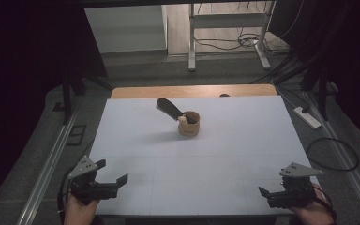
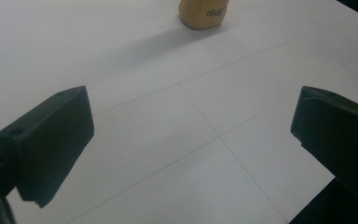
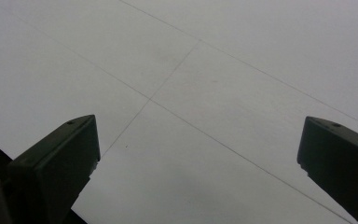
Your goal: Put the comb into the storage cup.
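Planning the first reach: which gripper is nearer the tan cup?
Left, slightly. The left gripper sits near-left of the tan cup; the right gripper sits near-right, a bit farther off.

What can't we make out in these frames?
- Cup contents: high view, too small and dim; a pale item at the rim can't be identified.
- Dark tool leaning out of the cup: its lower end is hidden by the cup wall.
- Cup in the left gripper view: top cut off by the frame edge; its printed label is blurred.
- Right gripper: high view, jaw tips dark and small.
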A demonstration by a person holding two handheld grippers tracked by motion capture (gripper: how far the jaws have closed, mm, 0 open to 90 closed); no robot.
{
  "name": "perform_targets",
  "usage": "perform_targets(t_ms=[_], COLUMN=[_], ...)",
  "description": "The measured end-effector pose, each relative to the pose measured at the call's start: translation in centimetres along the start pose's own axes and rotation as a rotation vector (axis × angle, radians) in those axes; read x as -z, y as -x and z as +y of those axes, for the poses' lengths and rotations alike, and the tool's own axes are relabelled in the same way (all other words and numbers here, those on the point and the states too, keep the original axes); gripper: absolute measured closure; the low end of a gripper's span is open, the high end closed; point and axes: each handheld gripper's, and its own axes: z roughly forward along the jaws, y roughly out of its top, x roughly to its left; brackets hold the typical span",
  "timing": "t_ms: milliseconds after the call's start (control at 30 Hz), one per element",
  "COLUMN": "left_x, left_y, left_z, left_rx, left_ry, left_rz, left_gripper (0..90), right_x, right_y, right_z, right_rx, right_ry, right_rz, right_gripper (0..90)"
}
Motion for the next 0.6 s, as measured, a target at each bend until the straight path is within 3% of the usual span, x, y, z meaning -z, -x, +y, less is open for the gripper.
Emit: perform_targets(t_ms=[600], left_x=[1.5], left_y=[-0.1], left_z=[-1.4], left_rx=[0.011], left_ry=[0.001], left_rz=[0.054], left_gripper=[0.0], right_x=[0.0], right_y=[0.0], right_z=[0.0], right_rx=[-0.001], right_ry=[-0.001], right_rz=[-0.003], right_gripper=[0.0])
